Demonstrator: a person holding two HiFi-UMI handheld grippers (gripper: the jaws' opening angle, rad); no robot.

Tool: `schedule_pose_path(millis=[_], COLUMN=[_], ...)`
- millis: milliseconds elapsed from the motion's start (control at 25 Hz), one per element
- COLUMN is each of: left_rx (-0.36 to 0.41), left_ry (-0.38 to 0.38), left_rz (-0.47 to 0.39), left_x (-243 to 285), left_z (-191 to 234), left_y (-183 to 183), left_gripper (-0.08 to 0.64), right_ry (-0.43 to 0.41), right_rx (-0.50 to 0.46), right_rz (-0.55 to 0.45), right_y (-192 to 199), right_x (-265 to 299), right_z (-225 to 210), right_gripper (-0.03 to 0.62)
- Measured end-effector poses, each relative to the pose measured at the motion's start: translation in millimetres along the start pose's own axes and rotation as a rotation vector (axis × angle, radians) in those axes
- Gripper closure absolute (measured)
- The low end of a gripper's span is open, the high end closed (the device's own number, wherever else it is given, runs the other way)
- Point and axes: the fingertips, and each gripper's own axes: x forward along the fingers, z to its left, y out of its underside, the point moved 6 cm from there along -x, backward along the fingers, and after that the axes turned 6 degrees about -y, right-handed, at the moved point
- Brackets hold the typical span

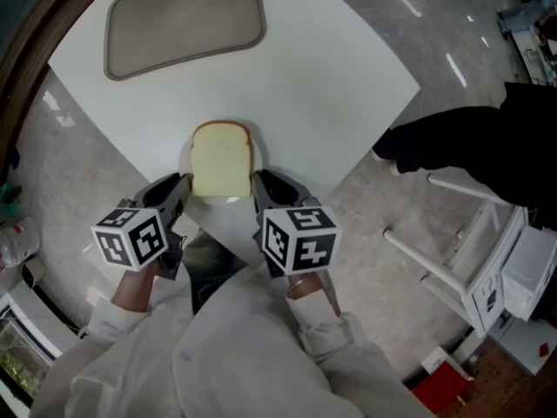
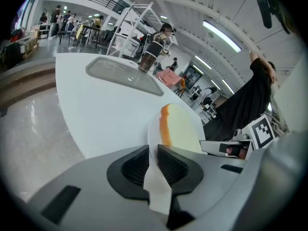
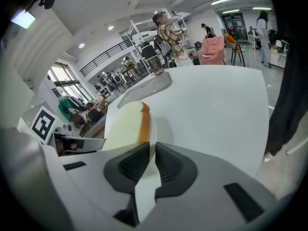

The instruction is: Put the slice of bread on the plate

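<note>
- The pale slice of bread (image 1: 219,159) with its brown crust already lies flat on the round white plate (image 1: 229,200), at the near corner of the white surface (image 1: 331,85).
- The left gripper (image 2: 153,160) has its ribbed black fingers (image 2: 137,165) closed on the plate's left rim.
- The right gripper (image 3: 152,158) is clamped the same way on the right rim.
- The slice sits midway between the two grippers, neither one nearer, with its long axis pointing away from the person and its rounded end farthest.
- I cannot tell whether the plate rests on the surface or is lifted.
- Any coming move likely depends on both sides staying level so the slice does not slide.
- A flat grey rectangular tray (image 1: 183,20) lies well apart, farther back.
</note>
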Motion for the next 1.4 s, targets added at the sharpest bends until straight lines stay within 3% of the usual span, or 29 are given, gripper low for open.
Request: schedule_pose_path(millis=[720,1160,1400], left_rx=[-0.011,0.033,0.050], left_ry=[-0.036,-0.009,0.035], left_rz=[-0.086,-0.075,-0.027], left_x=[-20,-20,-10], left_z=[-2,24,53], left_y=[-12,-40,-63], left_gripper=[0.500,0.500,0.500], right_ry=[-0.054,-0.021,0.014], right_rx=[-0.070,-0.043,0.003], right_rz=[-0.008,-0.034,-0.049], right_y=[-22,-39,-52], right_x=[-2,23,47], right_z=[14,31,43], right_gripper=[0.546,0.546,0.546])
